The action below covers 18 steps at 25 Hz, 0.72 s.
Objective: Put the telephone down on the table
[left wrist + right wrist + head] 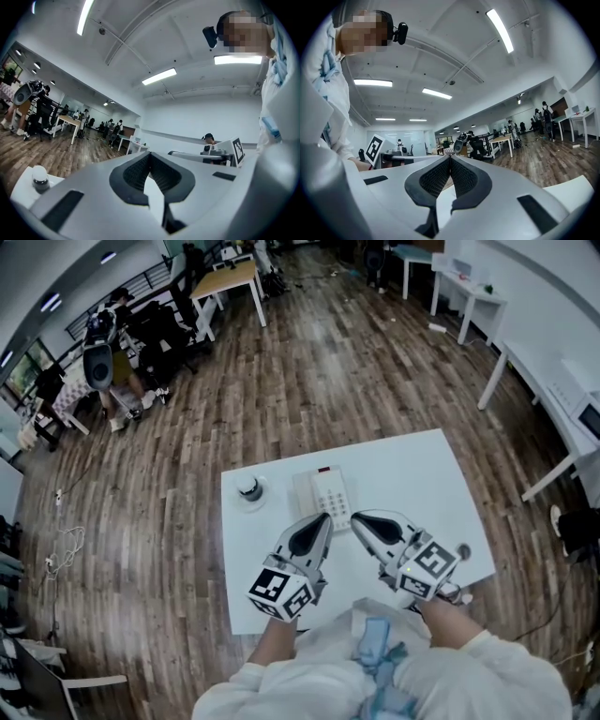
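A white telephone (323,491) with a keypad lies flat on the white table (412,474), near the middle of its far half. Neither gripper touches it. In the head view my left gripper (324,518) points at the phone's near edge with its jaws together. My right gripper (357,518) sits just right of that near edge, also closed. The left gripper view shows my left gripper (150,157) with its dark pads pressed together and nothing between them. In the right gripper view my right gripper (450,159) is likewise shut and empty.
A small round dark-topped object on a white disc (250,489) stands left of the phone; it appears as a capped jar (40,177) in the left gripper view. Wooden floor (309,362) surrounds the table. White desks (548,381) line the right wall, and people sit at the far left.
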Tool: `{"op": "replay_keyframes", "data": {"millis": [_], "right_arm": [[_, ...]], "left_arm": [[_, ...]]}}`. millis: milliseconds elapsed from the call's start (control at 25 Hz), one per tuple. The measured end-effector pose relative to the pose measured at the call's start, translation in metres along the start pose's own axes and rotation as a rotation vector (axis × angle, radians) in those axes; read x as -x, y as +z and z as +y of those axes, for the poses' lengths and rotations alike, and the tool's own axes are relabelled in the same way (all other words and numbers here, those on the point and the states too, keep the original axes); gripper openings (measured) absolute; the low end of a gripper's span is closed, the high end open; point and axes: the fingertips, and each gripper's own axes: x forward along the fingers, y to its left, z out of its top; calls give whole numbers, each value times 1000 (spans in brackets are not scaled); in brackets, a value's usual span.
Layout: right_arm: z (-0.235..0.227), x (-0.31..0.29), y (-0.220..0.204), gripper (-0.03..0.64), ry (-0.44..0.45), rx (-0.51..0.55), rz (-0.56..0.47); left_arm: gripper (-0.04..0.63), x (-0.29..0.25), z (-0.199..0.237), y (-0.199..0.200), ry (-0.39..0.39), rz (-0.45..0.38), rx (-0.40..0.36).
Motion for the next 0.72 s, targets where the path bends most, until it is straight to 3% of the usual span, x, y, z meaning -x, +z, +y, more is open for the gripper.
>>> {"op": "replay_keyframes", "data": {"millis": [720], "right_arm": [[5, -6, -9, 32, -2, -24, 19]], "left_arm": [[2, 4, 3, -8, -6, -1, 68]]}}
